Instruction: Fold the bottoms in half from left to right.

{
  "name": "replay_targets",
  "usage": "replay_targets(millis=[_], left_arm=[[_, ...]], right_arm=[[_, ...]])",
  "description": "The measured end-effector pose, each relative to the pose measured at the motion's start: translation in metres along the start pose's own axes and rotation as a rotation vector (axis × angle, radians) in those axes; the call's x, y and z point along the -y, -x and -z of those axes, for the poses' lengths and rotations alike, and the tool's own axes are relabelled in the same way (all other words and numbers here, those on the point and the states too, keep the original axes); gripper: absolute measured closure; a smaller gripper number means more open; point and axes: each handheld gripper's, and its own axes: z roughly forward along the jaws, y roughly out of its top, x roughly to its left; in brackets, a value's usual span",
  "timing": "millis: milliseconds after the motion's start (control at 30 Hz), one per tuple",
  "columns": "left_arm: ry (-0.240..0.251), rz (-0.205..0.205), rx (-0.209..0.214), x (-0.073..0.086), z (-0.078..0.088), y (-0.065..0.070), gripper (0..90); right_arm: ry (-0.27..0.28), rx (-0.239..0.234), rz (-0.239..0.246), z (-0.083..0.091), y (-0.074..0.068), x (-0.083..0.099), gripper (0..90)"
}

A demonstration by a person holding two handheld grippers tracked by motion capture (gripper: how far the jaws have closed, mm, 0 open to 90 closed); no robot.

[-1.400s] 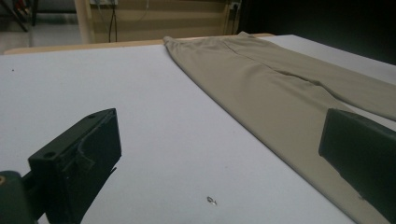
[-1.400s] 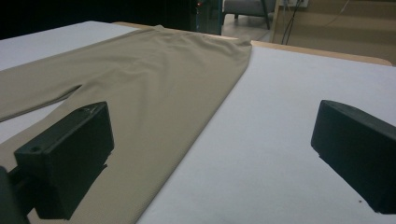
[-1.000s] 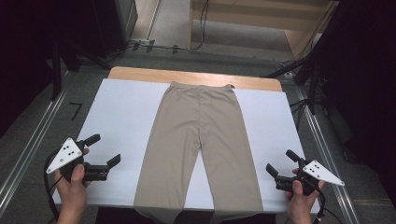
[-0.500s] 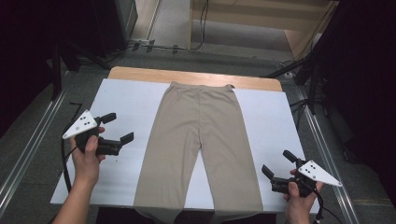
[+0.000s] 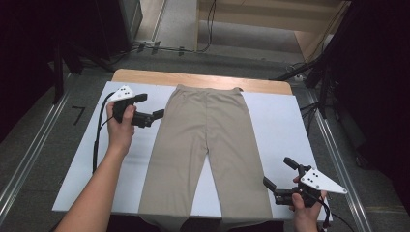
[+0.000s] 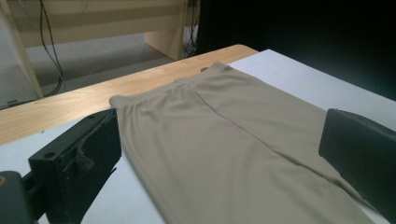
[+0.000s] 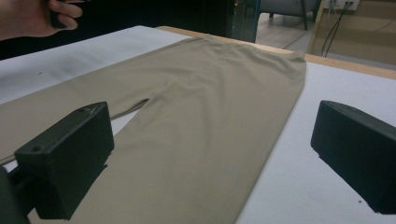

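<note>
A pair of beige trousers (image 5: 205, 145) lies flat on the white table top (image 5: 280, 121), waistband at the far edge and leg ends hanging over the near edge. My left gripper (image 5: 150, 106) hovers open just left of the waist and hip, jaws pointing at the cloth. The left gripper view shows the waistband corner (image 6: 122, 100) between its spread jaws. My right gripper (image 5: 278, 172) stands open near the front right, beside the right leg's outer edge. The trousers (image 7: 201, 116) stretch away between its jaws in the right gripper view. Neither gripper touches the fabric.
A strip of bare wood (image 5: 203, 79) runs along the table's far edge. Metal rails (image 5: 34, 150) flank the table on both sides. Cables and furniture legs (image 5: 154, 46) lie on the floor beyond. White table surface is free to the left and right of the trousers.
My left gripper has travelled from the front left corner forward and inward to the trousers' waist area. The right gripper stayed near the front right, shifting slightly toward the leg.
</note>
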Motion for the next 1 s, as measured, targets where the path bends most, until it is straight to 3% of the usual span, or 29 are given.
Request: replay_targets(millis=[67, 200, 333, 433, 500, 533, 733, 833, 867, 1000], left_arm=[[-0.016, 0.005, -0.003, -0.002, -0.008, -0.003, 0.0], [-0.068, 0.052, -0.018, -0.009, -0.039, -0.018, 0.5], [-0.091, 0.089, -0.051, -0.014, -0.063, -0.029, 11.6], [-0.152, 0.094, -0.081, -0.015, -0.083, -0.037, 19.5], [-0.18, 0.128, -0.102, -0.015, -0.094, -0.045, 21.3], [-0.204, 0.167, -0.134, -0.016, -0.102, -0.053, 27.8], [-0.223, 0.231, -0.134, -0.014, -0.115, -0.068, 36.1], [-0.285, 0.234, -0.138, -0.01, -0.126, -0.071, 38.7], [-0.312, 0.223, -0.162, -0.009, -0.131, -0.071, 38.8], [-0.354, 0.238, -0.198, -0.003, -0.145, -0.074, 42.1]], right_arm=[[-0.002, -0.002, -0.003, 0.0, 0.0, 0.001, 0.0], [-0.009, -0.014, -0.004, -0.002, 0.002, 0.004, 0.0], [-0.017, -0.016, 0.002, -0.002, 0.002, 0.005, 0.0], [-0.03, -0.017, 0.009, -0.005, 0.002, 0.007, 0.0], [-0.032, -0.019, 0.01, -0.006, 0.003, 0.008, 0.0], [-0.036, -0.021, 0.0, -0.007, 0.003, 0.009, 0.0], [-0.057, -0.023, 0.023, -0.007, 0.002, 0.012, 0.0], [-0.068, -0.026, 0.027, -0.007, 0.001, 0.015, 0.0], [-0.071, -0.025, 0.027, -0.007, 0.001, 0.015, 0.0], [-0.076, -0.025, 0.022, -0.006, 0.0, 0.016, 0.0]])
